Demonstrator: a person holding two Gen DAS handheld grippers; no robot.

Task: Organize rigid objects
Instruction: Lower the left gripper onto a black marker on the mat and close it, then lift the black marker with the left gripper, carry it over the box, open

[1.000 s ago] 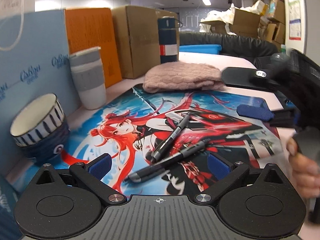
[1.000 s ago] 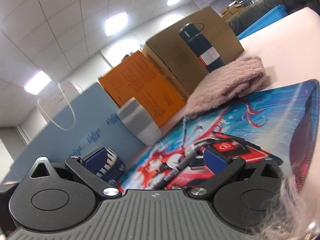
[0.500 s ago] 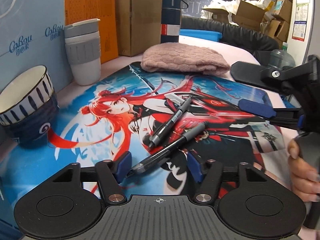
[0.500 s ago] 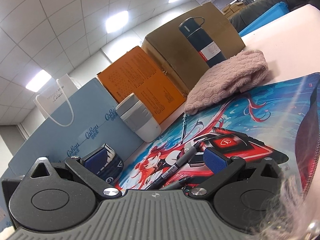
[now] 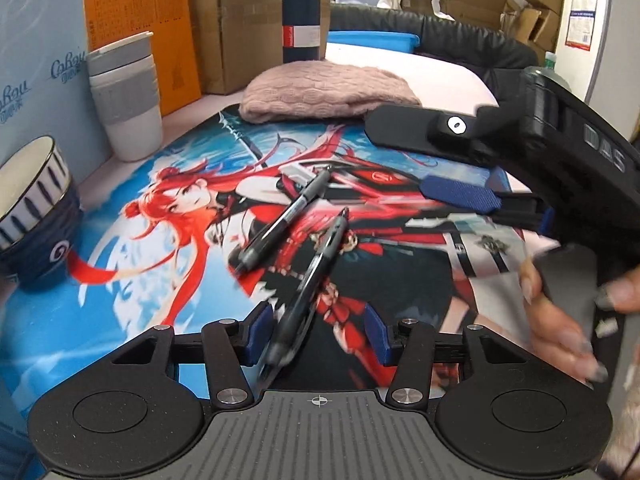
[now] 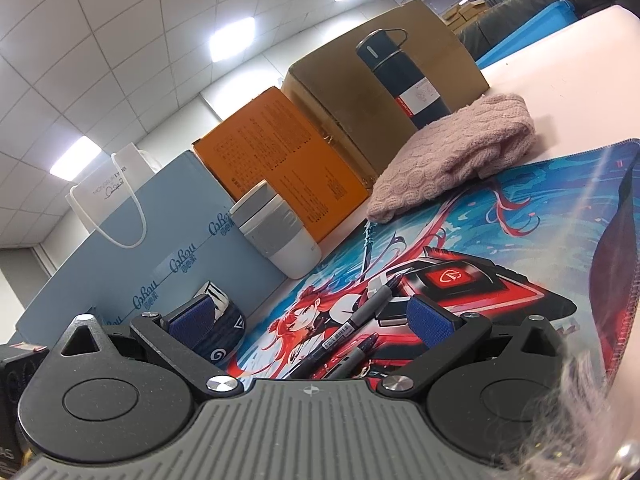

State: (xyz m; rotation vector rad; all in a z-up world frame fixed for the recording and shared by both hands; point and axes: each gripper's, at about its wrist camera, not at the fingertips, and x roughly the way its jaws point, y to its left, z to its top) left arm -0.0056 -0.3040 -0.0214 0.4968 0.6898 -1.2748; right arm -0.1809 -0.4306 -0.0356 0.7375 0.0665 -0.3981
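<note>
Two pens lie on the printed mat (image 5: 132, 292), and the left gripper (image 5: 316, 334) has its jaws around the nearer pen (image 5: 310, 286). Those jaws have just been closing and now stand fairly narrow. The pen's lower end sits between them, close against the left blue pad (image 5: 260, 332), while a clear gap remains to the right pad, so no squeeze shows. This pen runs up and to the right from the jaws. The second pen (image 5: 286, 222) lies just beyond it, also slanting, its tip pointing up-right; whether the two touch I cannot tell.

To the right, a hand (image 5: 560, 320) grips the handle of the right gripper (image 6: 316, 322), which reaches across the mat from that side. Seen from its own camera, its jaws stand wide with nothing between the pads, low over the mat and aimed toward the pens.

At the mat's far edge rests a folded pink knitted cloth (image 5: 328, 92). Behind it stands a dark flask (image 5: 306, 16) in front of a brown cardboard box (image 5: 236, 20). Left of the mat on the tabletop (image 5: 432, 76) are a grey-banded white cup (image 5: 128, 96) and, nearer, a striped blue bowl (image 5: 32, 216). An orange box (image 5: 140, 8) and a pale blue bag (image 5: 40, 80) stand behind them.
</note>
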